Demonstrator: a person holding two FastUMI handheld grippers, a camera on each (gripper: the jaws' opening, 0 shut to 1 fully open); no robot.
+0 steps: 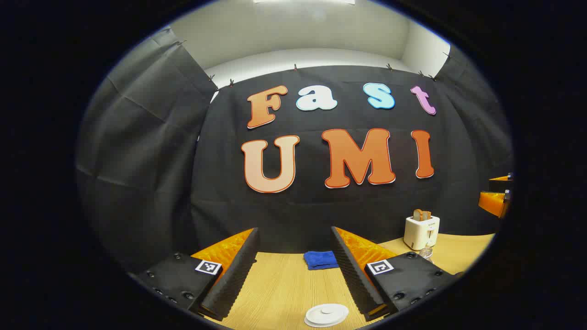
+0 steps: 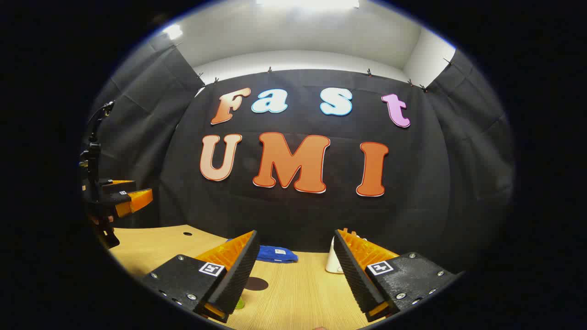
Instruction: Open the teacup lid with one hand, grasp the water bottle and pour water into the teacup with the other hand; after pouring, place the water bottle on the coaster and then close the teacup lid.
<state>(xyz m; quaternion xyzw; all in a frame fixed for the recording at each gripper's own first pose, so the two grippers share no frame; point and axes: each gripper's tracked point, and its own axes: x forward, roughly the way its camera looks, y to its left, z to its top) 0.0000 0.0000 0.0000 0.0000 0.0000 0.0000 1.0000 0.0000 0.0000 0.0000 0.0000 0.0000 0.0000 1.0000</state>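
My left gripper [image 1: 294, 233] is open above the wooden table [image 1: 279, 288], with nothing between its fingers. A white round teacup lid [image 1: 326, 315] with a small knob sits just below and between them, at the bottom of the left gripper view. A small clear object [image 1: 426, 252], perhaps the top of the bottle, shows beside the right finger. My right gripper [image 2: 295, 234] is also open and empty over the table. A dark round coaster [image 2: 256, 284] lies on the wood beside its left finger, and a bit of green [image 2: 240, 302] peeks out under that finger.
A folded blue cloth [image 1: 321, 259] [image 2: 275, 253] lies at the back of the table. A white toaster [image 1: 421, 231] holding bread stands at the back right, and its body [image 2: 334, 263] is half hidden behind my right finger. The table has a small hole [image 2: 187, 233].
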